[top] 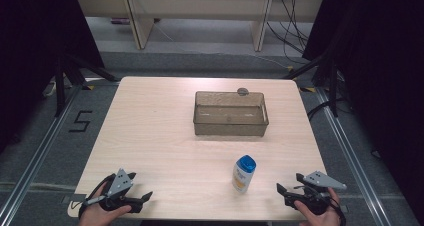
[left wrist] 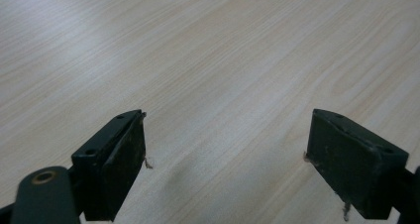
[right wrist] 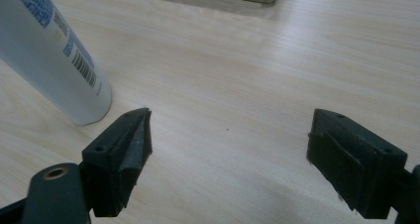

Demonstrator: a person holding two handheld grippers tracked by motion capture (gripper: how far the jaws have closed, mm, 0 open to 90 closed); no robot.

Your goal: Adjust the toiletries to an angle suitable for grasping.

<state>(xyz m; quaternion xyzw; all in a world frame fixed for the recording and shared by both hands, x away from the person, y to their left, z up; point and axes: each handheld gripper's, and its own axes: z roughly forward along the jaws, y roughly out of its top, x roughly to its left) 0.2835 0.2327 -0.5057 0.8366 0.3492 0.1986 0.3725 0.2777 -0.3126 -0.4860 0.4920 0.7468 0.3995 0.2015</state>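
The bottle (top: 244,174) stands upright on the worktop (top: 160,136), blue cap up, its long axis vertical, near the front edge and in front of the clear bin (top: 230,113). The right gripper (top: 291,190) rests low at the front right corner, aimed left toward the bottle, fingers (right wrist: 124,154) spread wide and empty. The left gripper (top: 139,187) lies at the front left corner, its fingers (left wrist: 121,154) likewise released.

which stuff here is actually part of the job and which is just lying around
In play:
- white bottle with blue cap, standing upright nearest the right gripper
- clear bin, likely where it goes
- left gripper, open over bare table

Lying about:
- small round grey thing behind the bin
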